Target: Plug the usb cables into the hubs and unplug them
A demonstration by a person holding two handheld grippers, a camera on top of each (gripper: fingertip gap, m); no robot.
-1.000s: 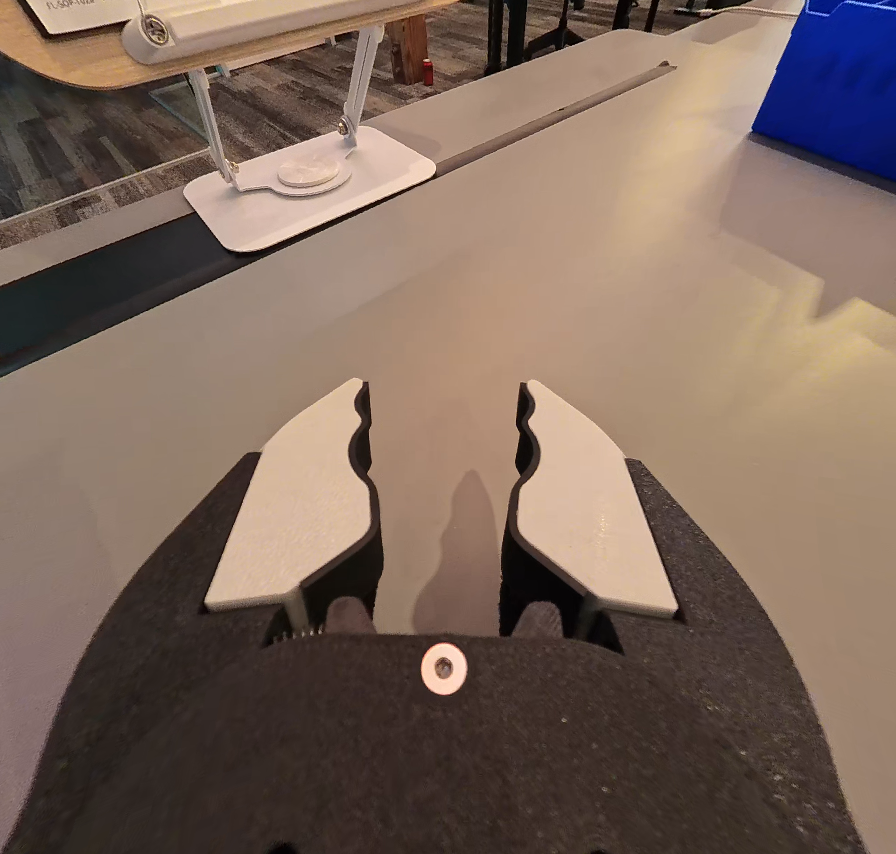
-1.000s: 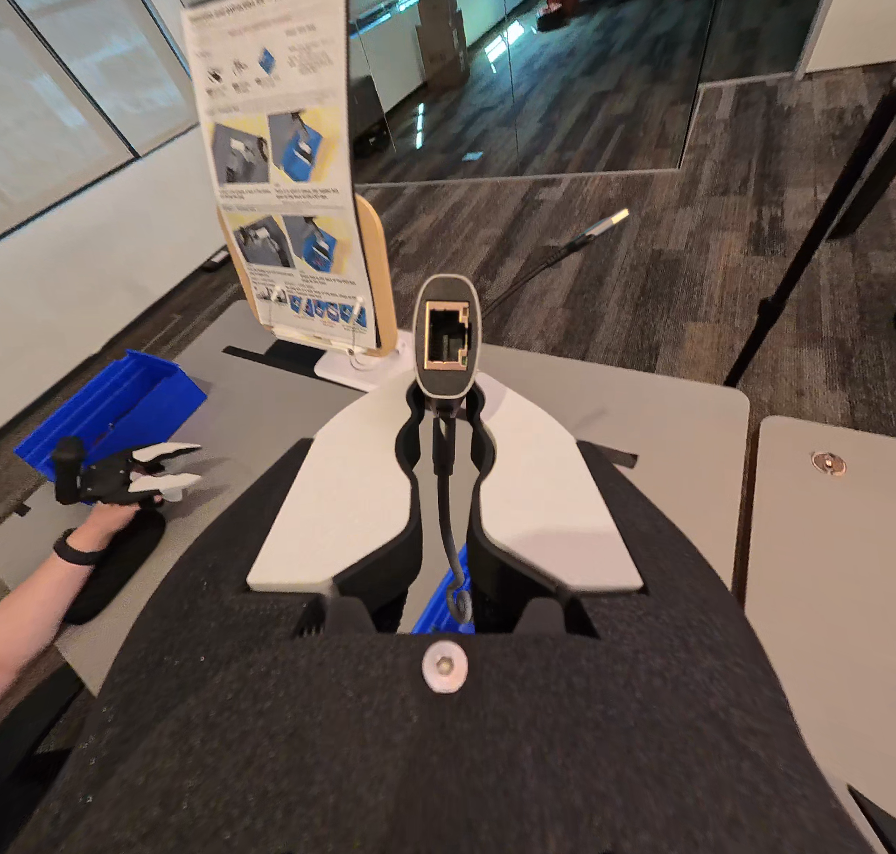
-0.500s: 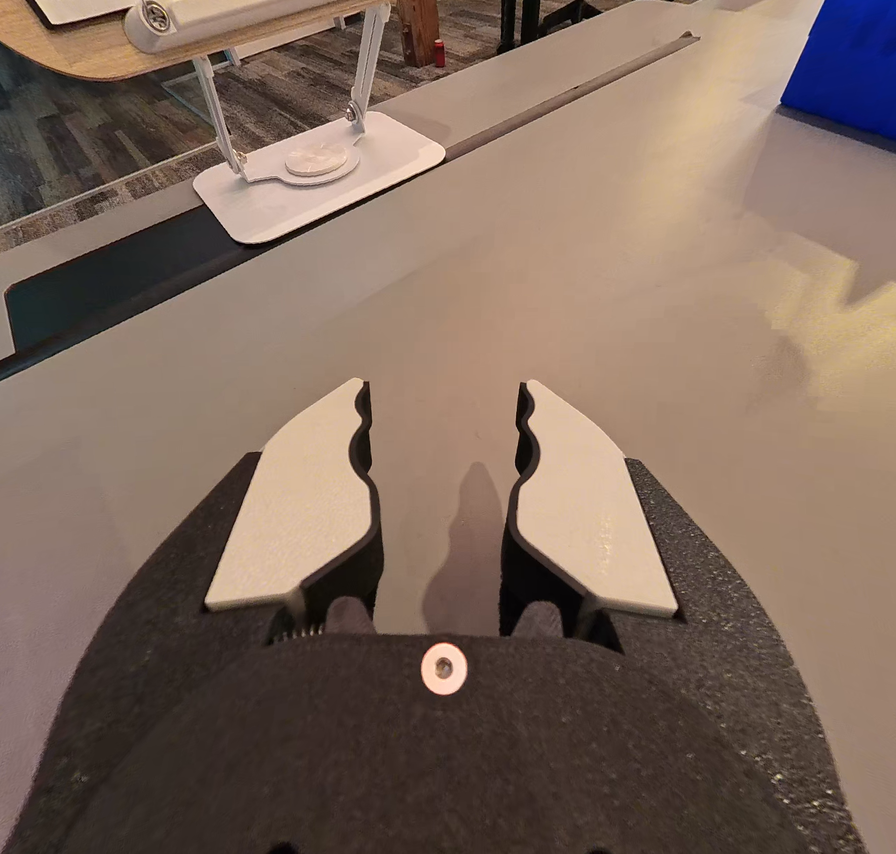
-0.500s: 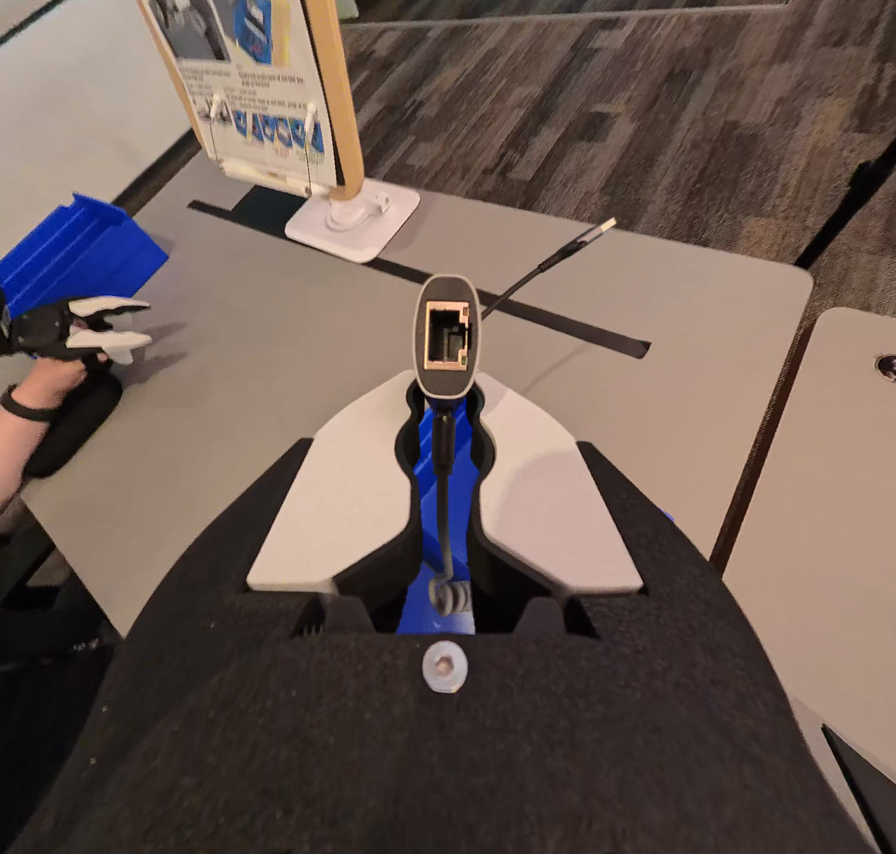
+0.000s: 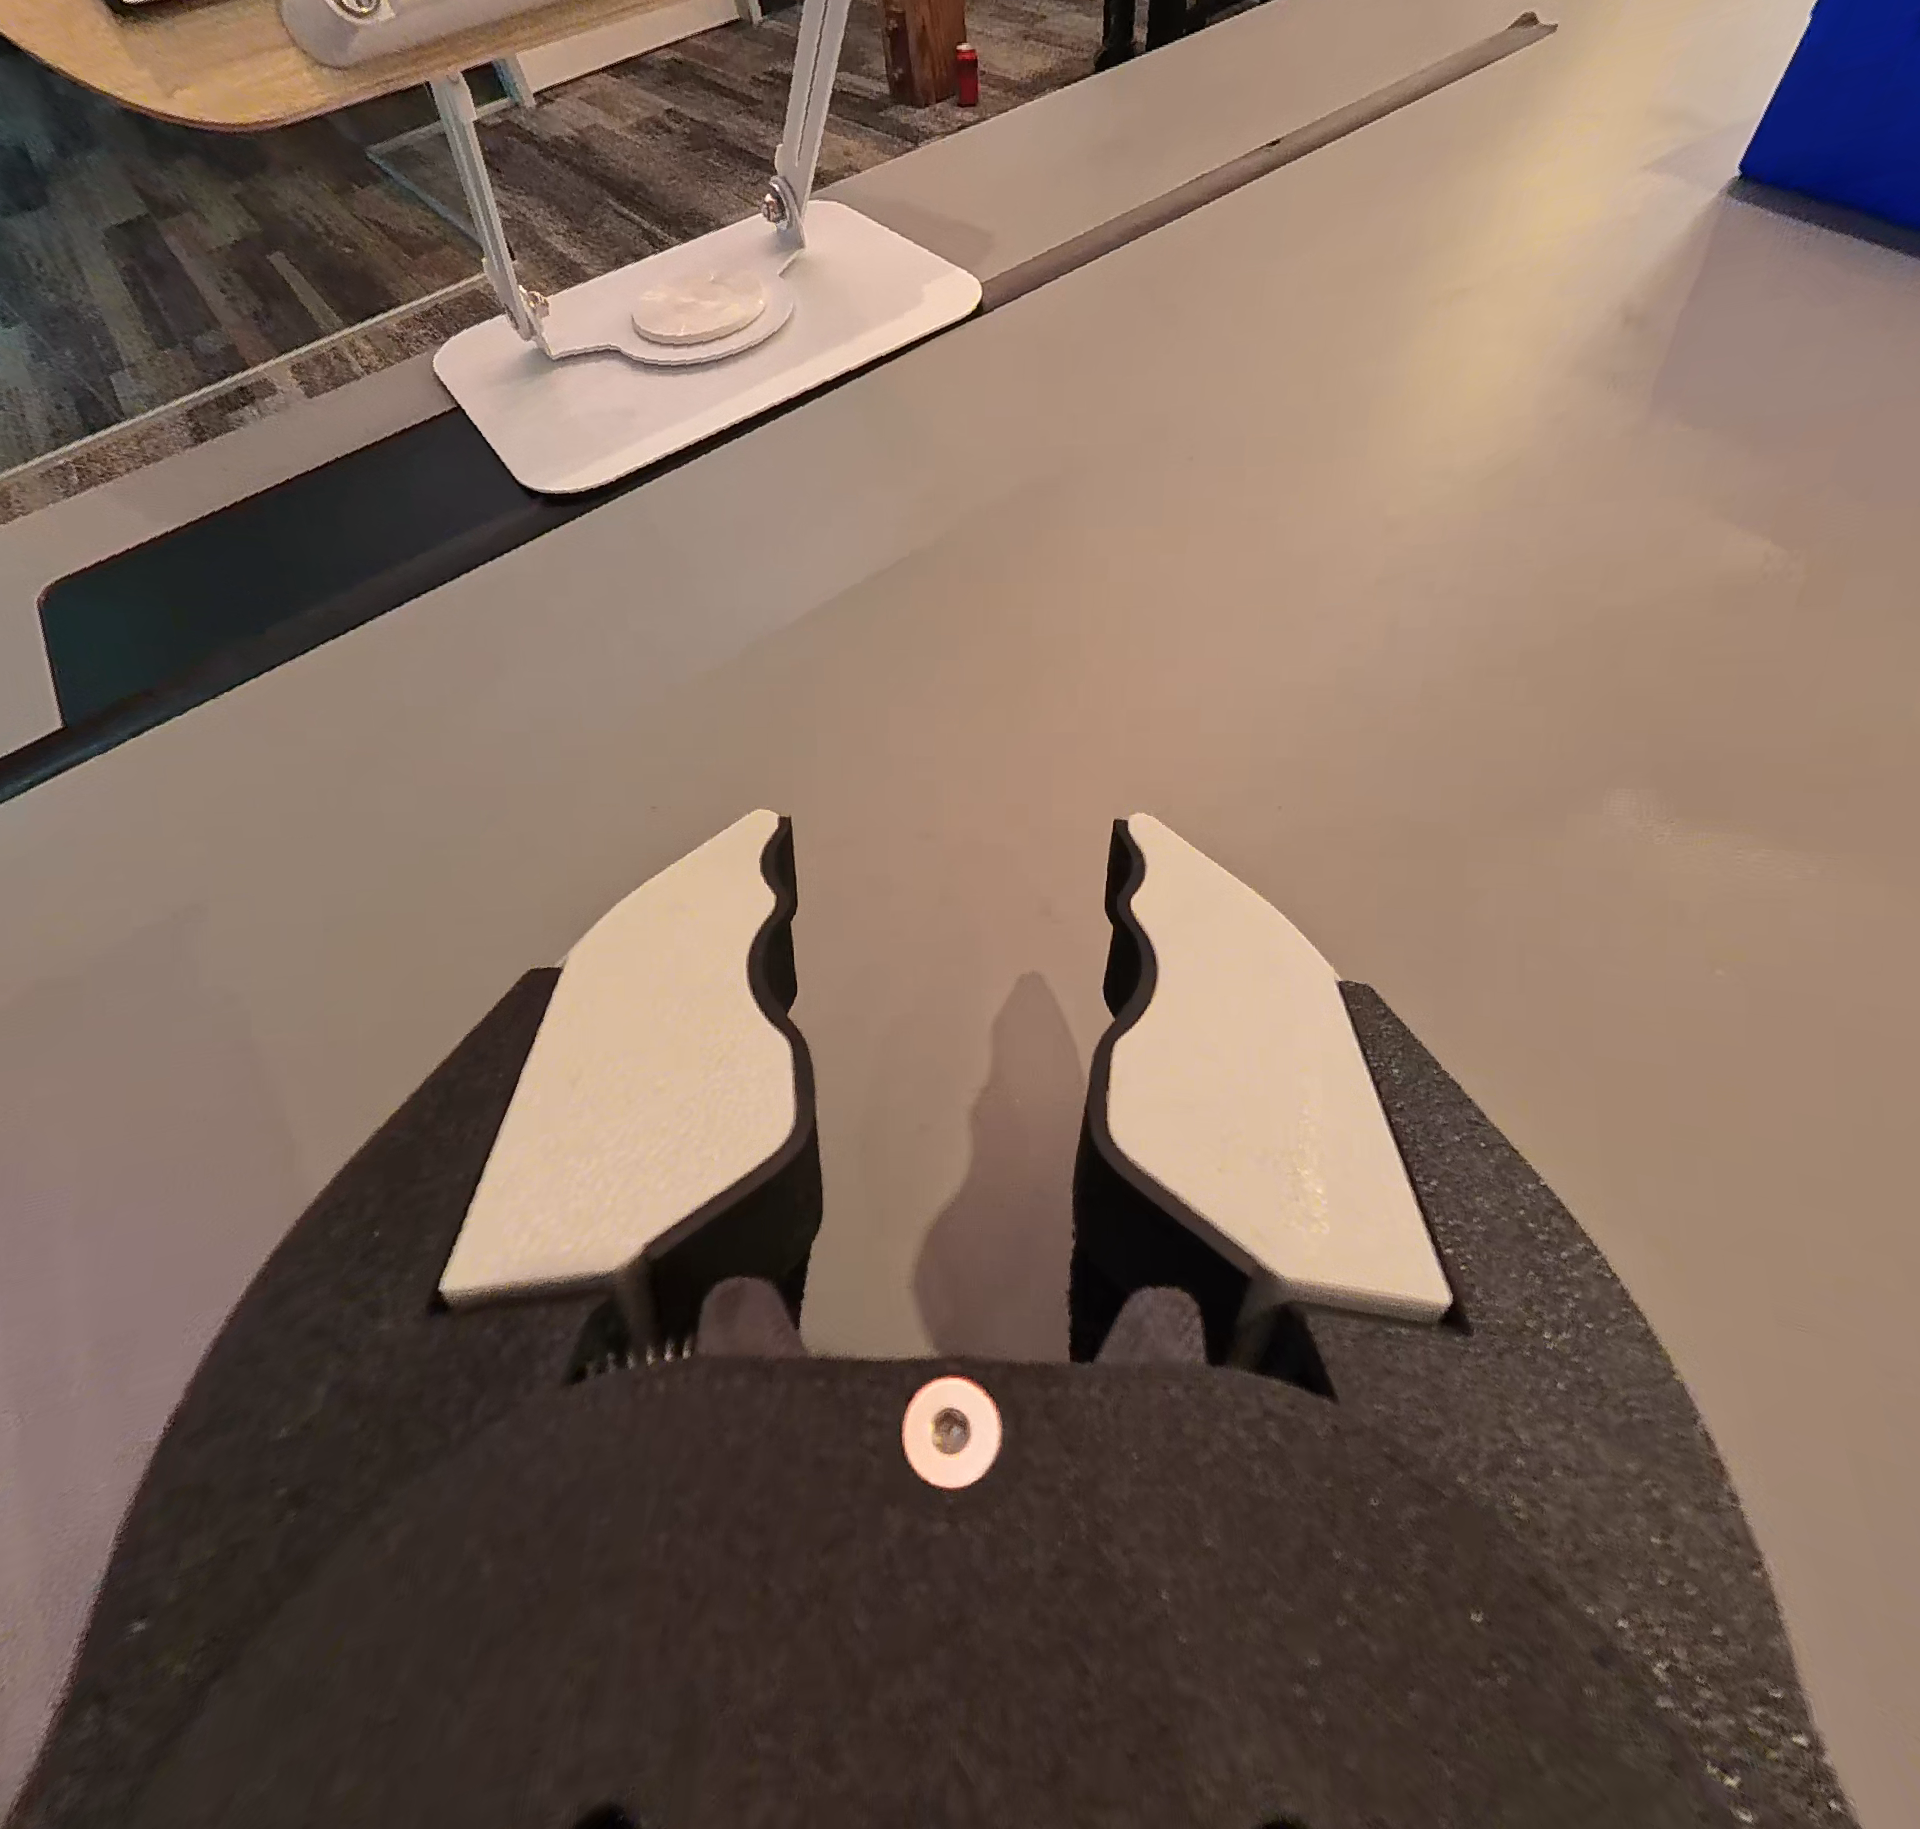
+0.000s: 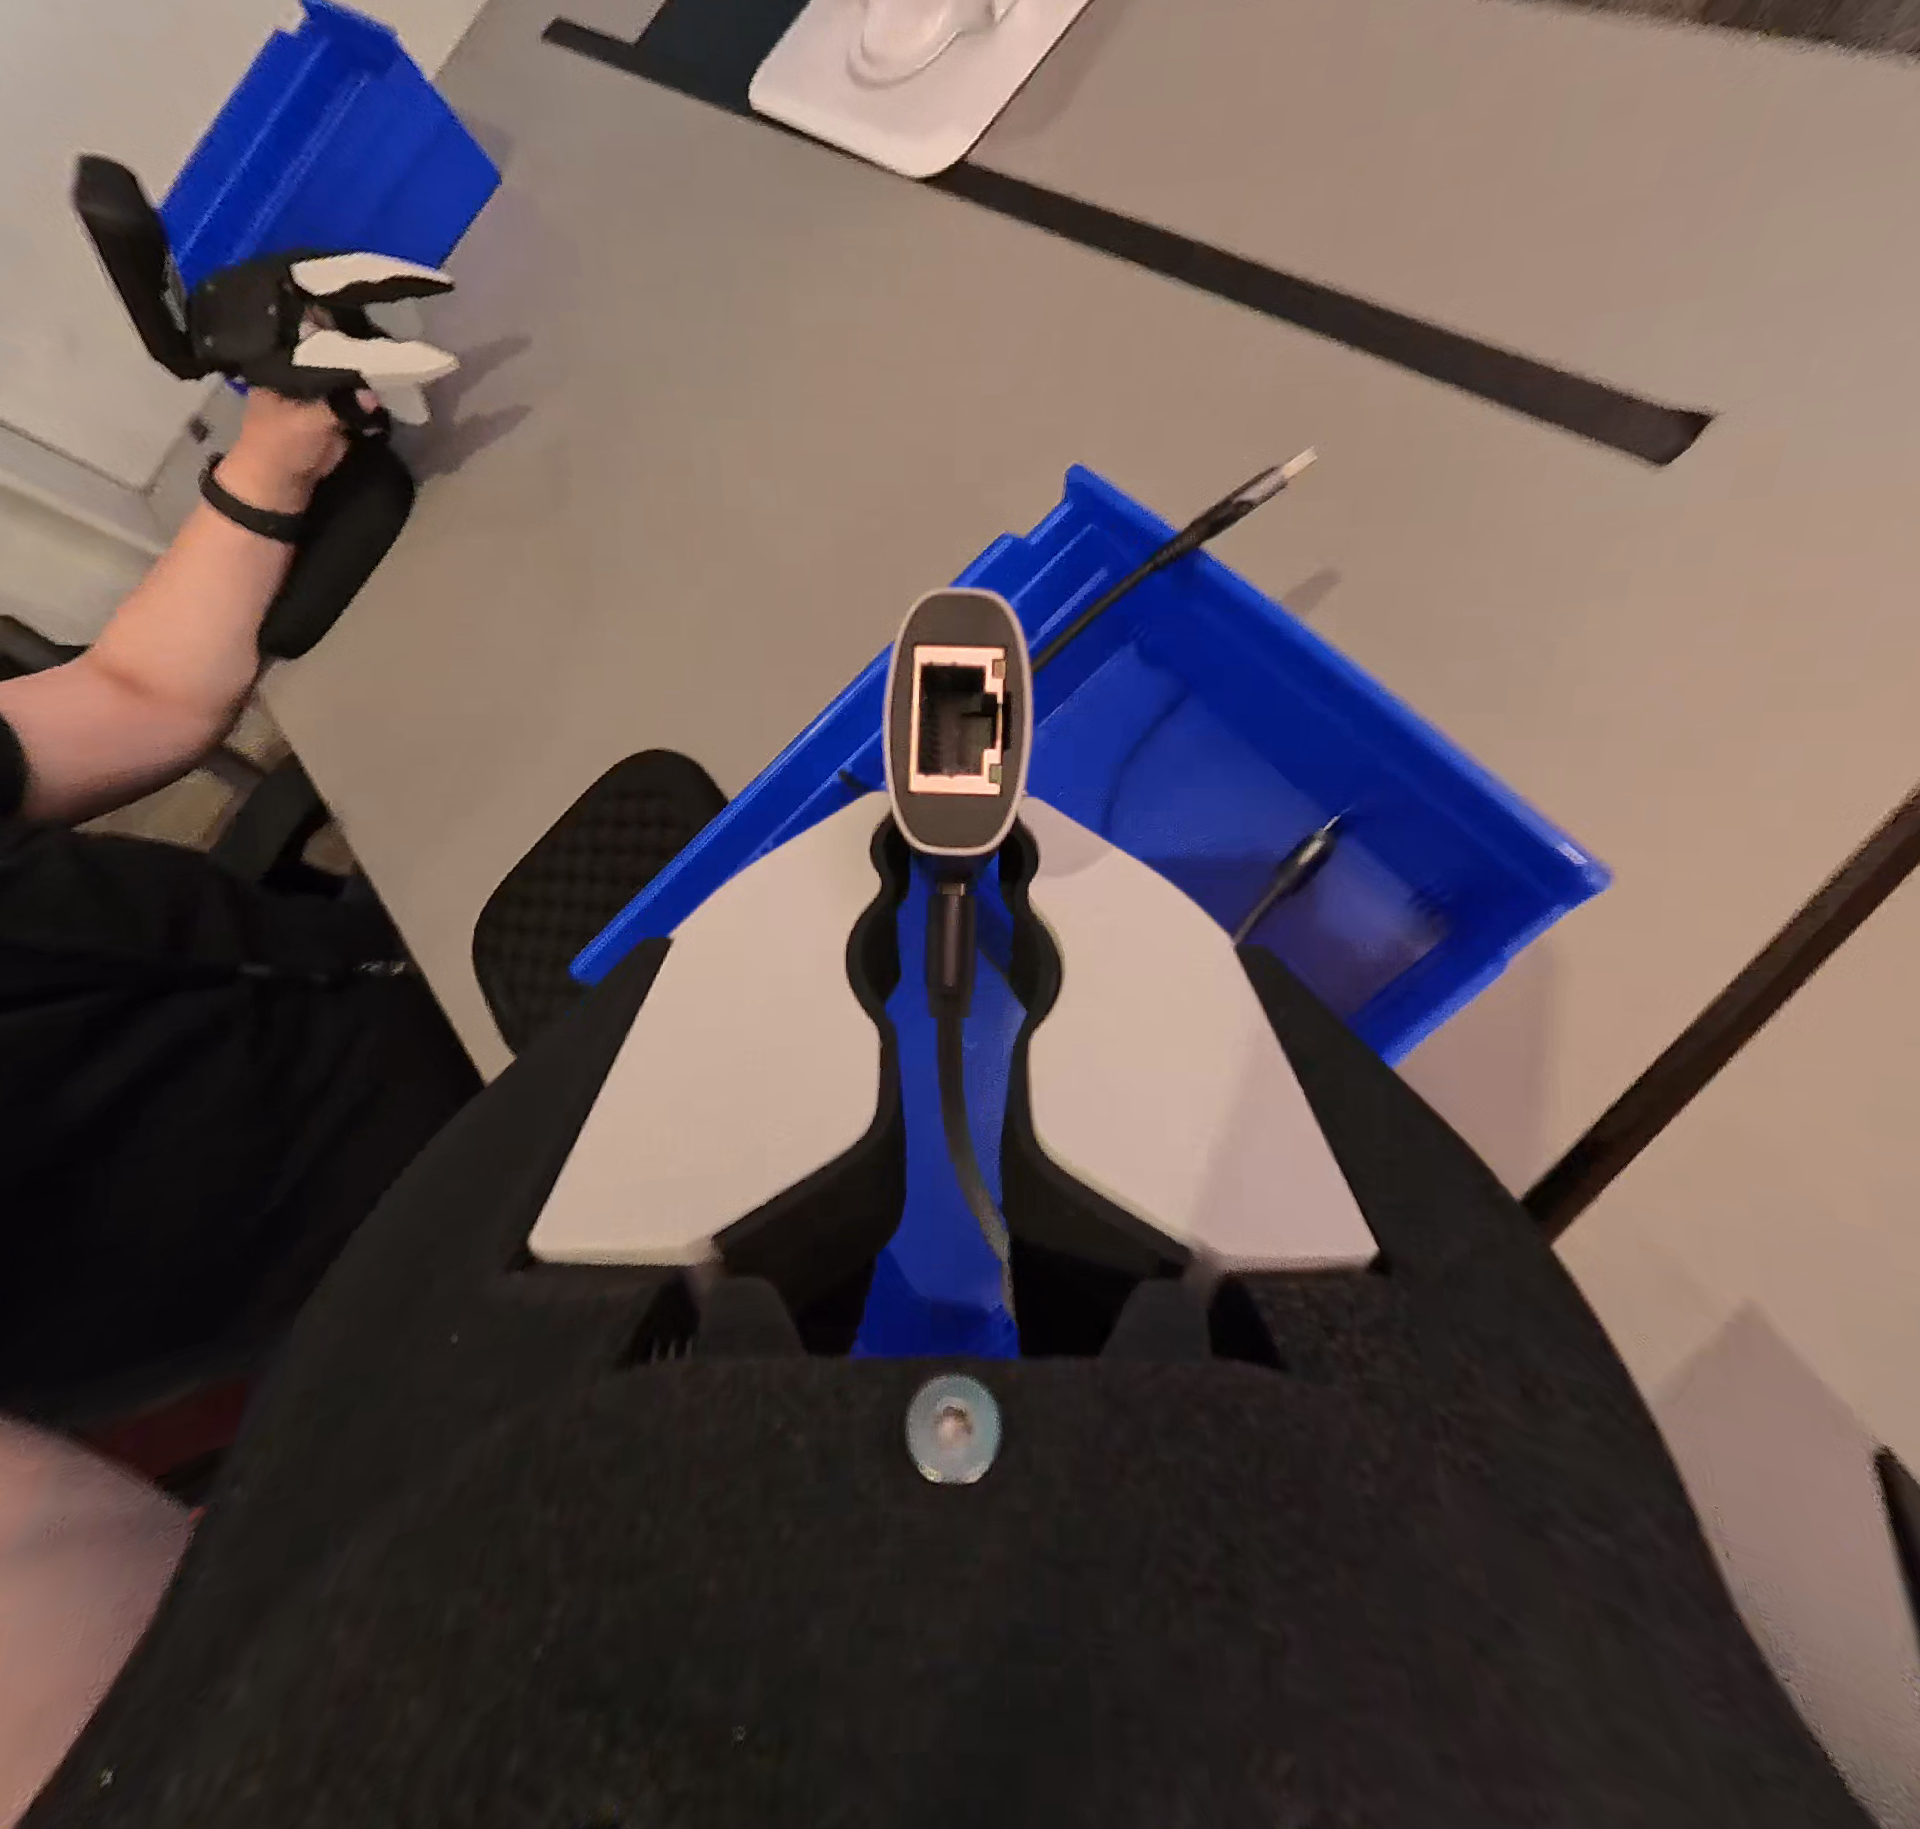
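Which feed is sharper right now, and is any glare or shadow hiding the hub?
Left wrist view: sharp, warm sheen on the table, the open left claw casting a soft shadow. Right wrist view: motion-blurred at the edges, but the hub in the right claw stays crisp, unshadowed, without glare.

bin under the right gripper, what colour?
Solid blue. The open plastic bin shows best in the right wrist view, below the hub-holding right hand-held gripper.
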